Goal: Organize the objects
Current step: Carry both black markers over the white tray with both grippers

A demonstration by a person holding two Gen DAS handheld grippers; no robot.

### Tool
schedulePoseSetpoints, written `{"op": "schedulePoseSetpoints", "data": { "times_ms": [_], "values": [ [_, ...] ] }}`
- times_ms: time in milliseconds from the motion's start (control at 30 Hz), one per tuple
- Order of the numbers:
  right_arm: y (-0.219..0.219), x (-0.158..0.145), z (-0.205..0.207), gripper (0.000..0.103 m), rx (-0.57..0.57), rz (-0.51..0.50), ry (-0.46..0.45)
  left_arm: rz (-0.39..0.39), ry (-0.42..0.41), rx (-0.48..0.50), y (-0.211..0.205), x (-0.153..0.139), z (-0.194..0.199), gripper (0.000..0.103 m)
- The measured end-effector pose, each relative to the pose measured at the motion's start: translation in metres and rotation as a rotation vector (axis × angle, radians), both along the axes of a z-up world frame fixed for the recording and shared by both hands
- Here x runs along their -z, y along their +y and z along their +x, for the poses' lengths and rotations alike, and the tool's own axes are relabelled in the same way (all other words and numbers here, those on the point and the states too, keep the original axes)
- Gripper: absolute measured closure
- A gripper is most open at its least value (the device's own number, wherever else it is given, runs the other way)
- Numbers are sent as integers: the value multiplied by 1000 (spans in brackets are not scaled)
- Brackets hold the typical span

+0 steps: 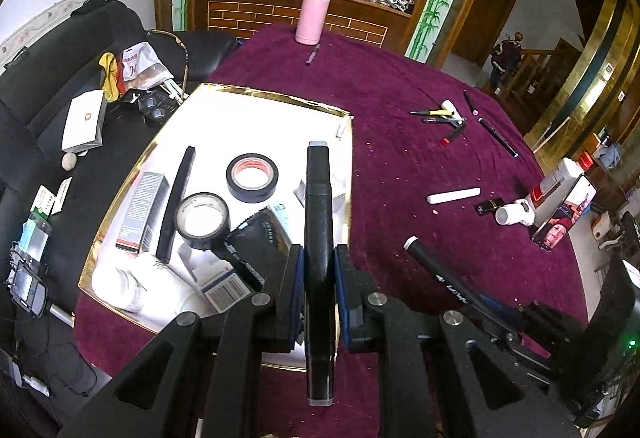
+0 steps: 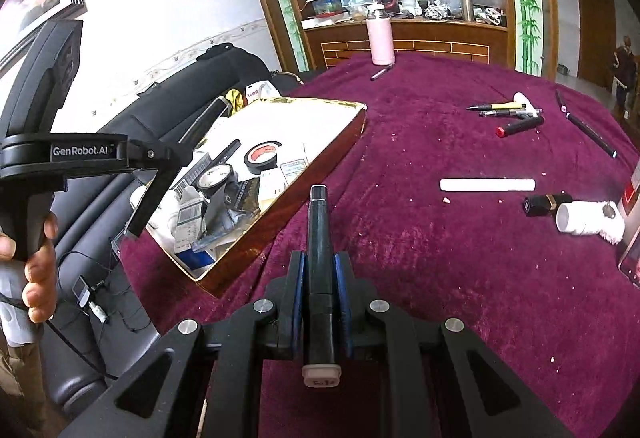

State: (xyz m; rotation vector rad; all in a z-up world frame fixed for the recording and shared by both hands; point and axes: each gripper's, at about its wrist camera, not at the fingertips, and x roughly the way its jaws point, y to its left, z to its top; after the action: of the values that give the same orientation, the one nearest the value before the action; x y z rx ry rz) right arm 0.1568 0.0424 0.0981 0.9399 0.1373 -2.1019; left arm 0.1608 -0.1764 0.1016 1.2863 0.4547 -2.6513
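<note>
My left gripper [image 1: 318, 254] is shut on a black marker [image 1: 318, 206] with grey ends, which points out over a gold-rimmed box [image 1: 280, 94]. The box holds two tape rolls [image 1: 252, 177], small cartons and a black stick. In the right wrist view my right gripper [image 2: 320, 262] is shut on another black marker [image 2: 319, 230], its pale cap end towards the camera, above the purple cloth beside the box [image 2: 280, 222]. That marker [image 1: 436, 274] also shows at the lower right of the left wrist view. A hand [image 2: 38, 270] holds the left gripper's handle over the box's left side.
Loose on the purple cloth lie a white stick [image 2: 487, 185], several pens [image 2: 508, 110], a red-tipped marker [image 2: 520, 127], a long black pen [image 2: 588, 132], a black lipstick [image 2: 544, 204] and a white bottle [image 2: 588, 222]. A pink flask [image 2: 382, 40] stands at the far edge. A black sofa [image 2: 132, 118] lies left.
</note>
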Motion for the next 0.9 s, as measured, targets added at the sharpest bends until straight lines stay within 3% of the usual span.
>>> {"op": "schedulePoseSetpoints", "data": {
  "times_ms": [900],
  "values": [
    [-56,-14,-18,87,-71,8,0,-23,-54,-93,-71,6,-8,89]
  ]
}}
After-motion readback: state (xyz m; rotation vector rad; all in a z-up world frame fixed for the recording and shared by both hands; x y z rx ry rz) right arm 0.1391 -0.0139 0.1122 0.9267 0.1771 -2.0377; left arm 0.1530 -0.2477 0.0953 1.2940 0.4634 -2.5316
